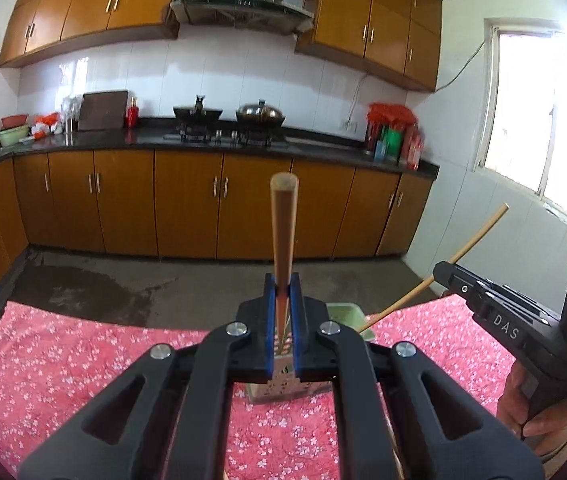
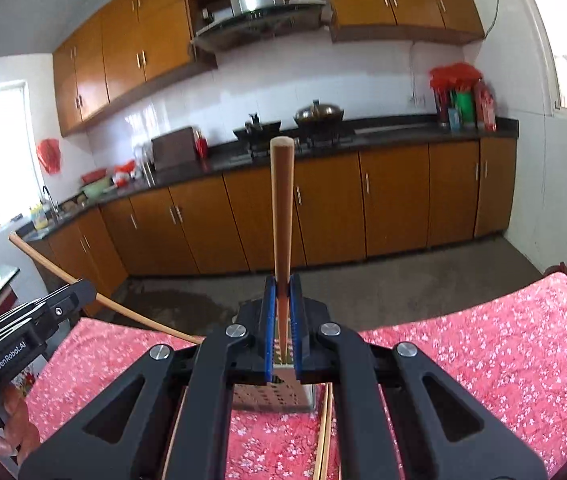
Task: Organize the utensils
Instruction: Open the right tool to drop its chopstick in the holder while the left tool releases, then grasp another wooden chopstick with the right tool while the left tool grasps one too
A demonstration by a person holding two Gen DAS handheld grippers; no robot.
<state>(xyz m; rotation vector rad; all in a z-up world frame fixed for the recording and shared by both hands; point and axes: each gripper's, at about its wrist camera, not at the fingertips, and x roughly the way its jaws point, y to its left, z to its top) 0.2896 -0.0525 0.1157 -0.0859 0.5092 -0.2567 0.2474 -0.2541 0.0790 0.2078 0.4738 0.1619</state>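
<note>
My left gripper (image 1: 283, 288) is shut on a wooden chopstick (image 1: 283, 232) that points up and away, its lower end over the perforated metal utensil holder (image 1: 283, 390) on the pink floral cloth. My right gripper (image 2: 282, 286) is shut on another wooden chopstick (image 2: 282, 216), also above the metal holder (image 2: 275, 398). The right gripper's body (image 1: 495, 308) shows at the right of the left wrist view with its chopstick (image 1: 443, 268) slanting toward the holder. The left gripper's body (image 2: 31, 332) and chopstick (image 2: 103, 300) show in the right wrist view.
A pale green container (image 1: 343, 312) stands behind the holder. Loose chopsticks (image 2: 325, 432) lie on the pink floral tablecloth (image 2: 483, 352) beside the holder. Beyond the table edge are concrete floor, orange cabinets (image 1: 187, 204) and a dark counter with stove and pots.
</note>
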